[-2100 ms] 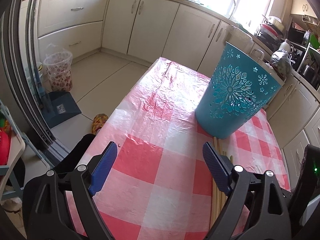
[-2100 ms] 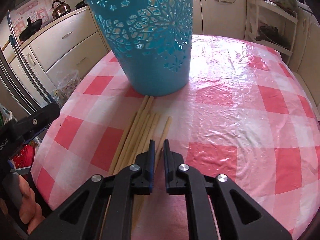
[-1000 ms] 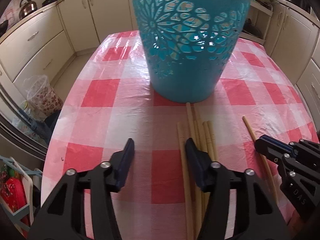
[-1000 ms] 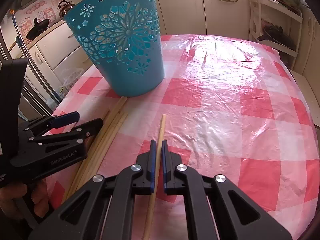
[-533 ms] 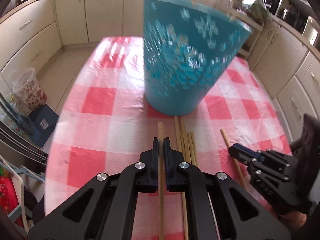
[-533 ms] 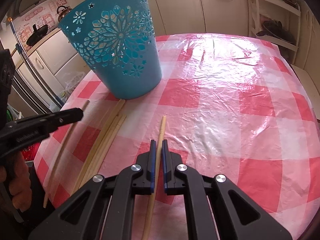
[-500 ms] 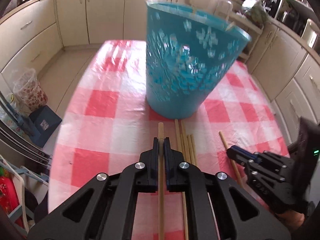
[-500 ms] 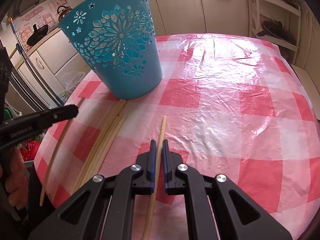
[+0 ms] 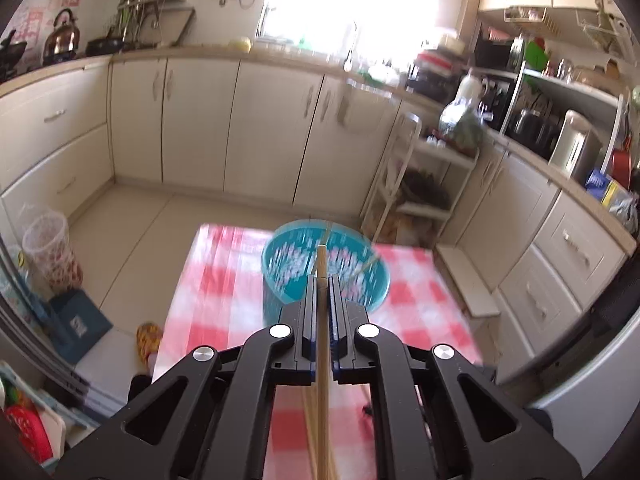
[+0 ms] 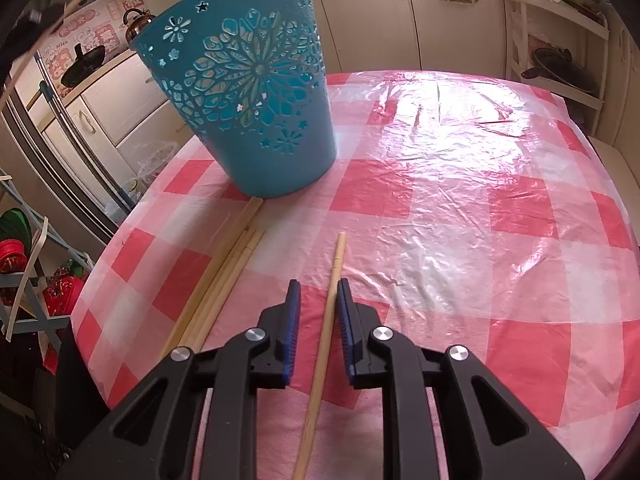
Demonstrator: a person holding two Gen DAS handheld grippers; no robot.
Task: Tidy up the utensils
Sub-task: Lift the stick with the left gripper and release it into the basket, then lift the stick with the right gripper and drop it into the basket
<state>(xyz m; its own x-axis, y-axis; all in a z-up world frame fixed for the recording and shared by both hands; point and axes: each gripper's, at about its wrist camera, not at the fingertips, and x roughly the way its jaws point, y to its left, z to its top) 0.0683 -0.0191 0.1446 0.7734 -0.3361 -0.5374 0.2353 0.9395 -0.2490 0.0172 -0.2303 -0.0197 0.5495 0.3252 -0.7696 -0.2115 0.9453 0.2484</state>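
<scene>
The left gripper [image 9: 321, 280] is fully closed on a single wooden stick [image 9: 322, 344], which runs lengthwise between the pads and projects a short way past the tips. In the left wrist view the stick's free end lies over the open mouth of the teal basket [image 9: 326, 268], well above the tabletop [image 9: 208, 280].

The right gripper [image 10: 319, 304] points down at the tabletop. Its jaws are opening, and a second wooden stick [image 10: 326, 320] lies flat between them; the pads stand clear of it on both sides, so nothing is gripped.

Handling, as a judgement: the sticks look light, stiff and smooth. A grip near one end leaves a long overhang that can swing. A grip nearer the middle would likely give better control, provided enough length leads into the basket. Thin round stock may roll on the glossy plastic cover.

Remaining stock: a bundle of sticks [image 10: 218, 280] lies side by side toward the left edge of the tabletop, one end touching the foot of the basket.

Container: the basket [image 10: 256, 92] stands upright near the far left corner of the tabletop. Its wall is perforated with a flower pattern. At least one stick shows through the cut-outs and leans inside. The count inside cannot be determined.
</scene>
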